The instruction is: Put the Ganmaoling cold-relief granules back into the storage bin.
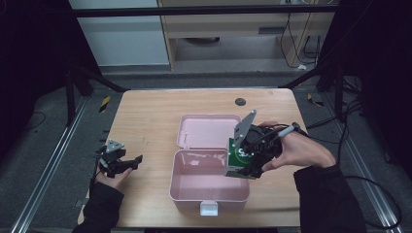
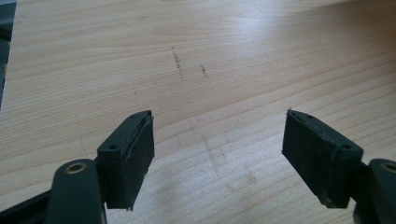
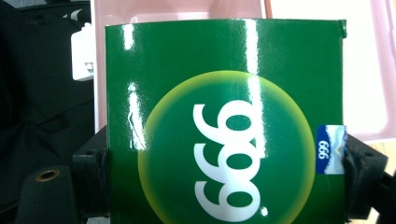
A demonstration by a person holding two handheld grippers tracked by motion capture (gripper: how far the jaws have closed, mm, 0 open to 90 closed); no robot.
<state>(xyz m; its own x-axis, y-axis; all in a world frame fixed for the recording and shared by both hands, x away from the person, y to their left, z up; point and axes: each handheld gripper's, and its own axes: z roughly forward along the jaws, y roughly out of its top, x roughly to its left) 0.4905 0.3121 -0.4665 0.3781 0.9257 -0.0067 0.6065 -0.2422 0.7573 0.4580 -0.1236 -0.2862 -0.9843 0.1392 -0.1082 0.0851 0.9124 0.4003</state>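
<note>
Right gripper (image 1: 250,162) is clamping the green box (image 3: 224,121) above the open pink case (image 1: 209,191); lowering looks next. Left gripper (image 2: 217,158) is resting open.

The right tongs (image 1: 245,162) hold a green box (image 1: 236,160) over the open pink case (image 1: 209,187) while the left tongs (image 1: 127,162) rest on the worktop (image 1: 145,121).

Green box (image 3: 224,126) bottom cut off; right hand (image 1: 301,150) hides gripper.
</note>
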